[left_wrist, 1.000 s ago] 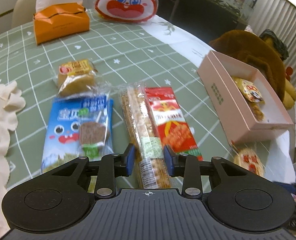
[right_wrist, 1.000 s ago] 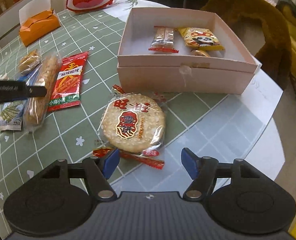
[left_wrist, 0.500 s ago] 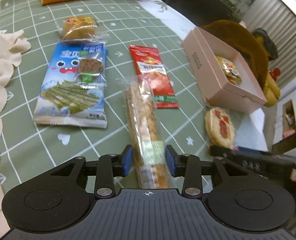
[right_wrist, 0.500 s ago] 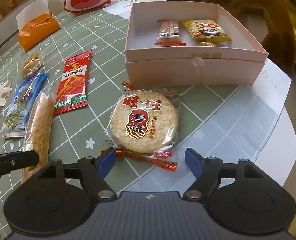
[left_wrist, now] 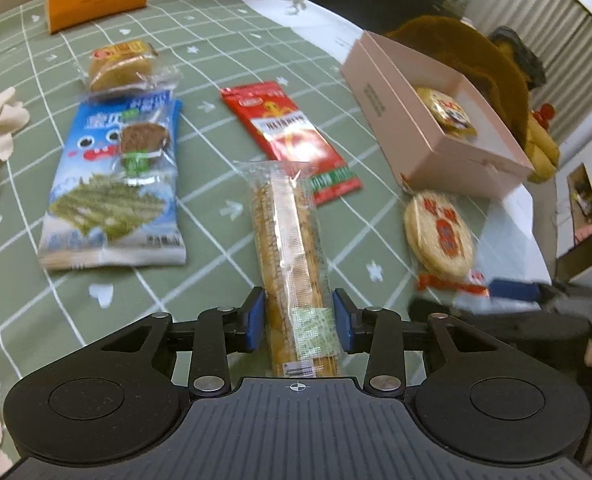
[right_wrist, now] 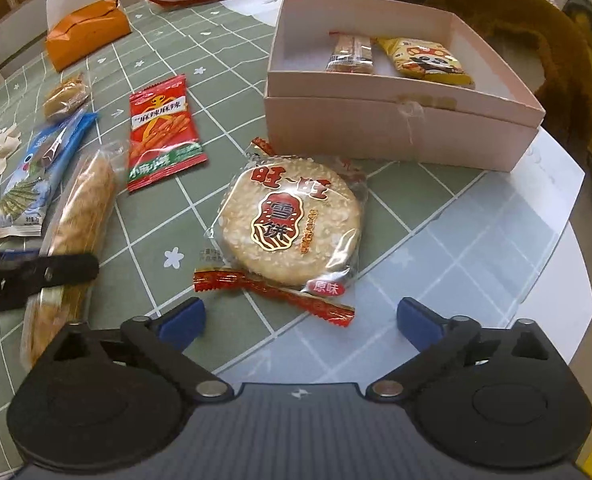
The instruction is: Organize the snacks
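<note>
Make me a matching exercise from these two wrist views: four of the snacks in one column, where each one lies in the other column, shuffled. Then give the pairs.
Things
1. long sesame stick pack
2. round rice cracker
3. yellow panda packet
4. brown sandwich cookie

Places
A. inside the pink box
B. between the left gripper pads
C. on top of the blue seaweed bag
D. on the table, just ahead of the right gripper

Pairs: 1-B, 2-D, 3-A, 4-C

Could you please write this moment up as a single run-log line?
left claw: closing around long cracker pack | right claw: opening, empty, before round rice cracker | pink box: two snacks visible
</note>
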### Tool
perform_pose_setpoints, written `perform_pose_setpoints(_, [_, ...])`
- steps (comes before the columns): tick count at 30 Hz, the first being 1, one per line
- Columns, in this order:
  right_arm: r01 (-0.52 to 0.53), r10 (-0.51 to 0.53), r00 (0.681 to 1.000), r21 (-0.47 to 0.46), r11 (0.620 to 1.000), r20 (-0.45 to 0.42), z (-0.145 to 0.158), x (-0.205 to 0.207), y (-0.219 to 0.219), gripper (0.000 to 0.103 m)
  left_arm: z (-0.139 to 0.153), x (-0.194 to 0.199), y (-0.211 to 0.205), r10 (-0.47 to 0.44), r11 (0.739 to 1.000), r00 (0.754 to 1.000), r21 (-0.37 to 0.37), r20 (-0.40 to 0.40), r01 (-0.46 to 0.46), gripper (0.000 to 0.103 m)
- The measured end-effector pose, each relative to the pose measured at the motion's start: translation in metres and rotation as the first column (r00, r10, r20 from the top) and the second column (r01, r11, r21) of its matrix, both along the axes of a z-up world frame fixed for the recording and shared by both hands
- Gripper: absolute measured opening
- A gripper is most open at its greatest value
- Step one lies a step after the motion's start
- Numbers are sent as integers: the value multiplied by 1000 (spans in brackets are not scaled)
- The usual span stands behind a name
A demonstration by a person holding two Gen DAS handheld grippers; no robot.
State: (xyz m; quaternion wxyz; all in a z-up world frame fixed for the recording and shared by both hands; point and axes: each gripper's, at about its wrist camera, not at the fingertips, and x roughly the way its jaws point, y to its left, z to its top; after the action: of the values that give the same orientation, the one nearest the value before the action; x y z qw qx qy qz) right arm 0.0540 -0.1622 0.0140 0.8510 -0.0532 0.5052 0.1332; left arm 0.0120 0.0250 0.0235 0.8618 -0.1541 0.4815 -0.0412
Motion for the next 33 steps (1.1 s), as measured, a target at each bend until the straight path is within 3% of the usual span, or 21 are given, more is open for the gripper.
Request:
perform_pose_setpoints(6, [-19, 19, 1000, -4, 1000, -8, 0, 2, -1, 103, 2, -13, -13, -30, 998, 999, 54, -19, 31, 41])
perform_pose_setpoints(10, [-73, 71, 996, -26, 997, -59, 3, 11, 0, 103, 2, -15, -19, -34, 996, 999, 82, -11, 35, 41])
perform_pose_setpoints(13, [-52, 55, 998, -74, 996, 35, 10, 11, 1, 97, 1, -16, -16, -21, 998, 1000, 61, -8, 21, 41])
perform_pose_setpoints(14, [-45, 49, 997, -69, 997, 53, 12, 14, 1, 97, 1, -16, -14, -15, 999, 1000, 51, -10, 15, 41])
perform_pose_setpoints(19, [-39, 41, 999, 36, 999, -35, 4, 38, 3, 99, 1, -15, -12, -7, 999, 1000, 42, -17, 7, 41])
perform_pose_setpoints(28, [-58, 58, 997, 13, 998, -40, 13, 37, 26, 99, 2, -18, -16, 1, 999, 1000, 53, -6, -1, 41])
perform_pose_setpoints(33, [41, -32, 997, 140, 989, -65, 25, 37, 4, 99, 2, -17, -13, 7, 999, 1000, 39, -7, -7, 41])
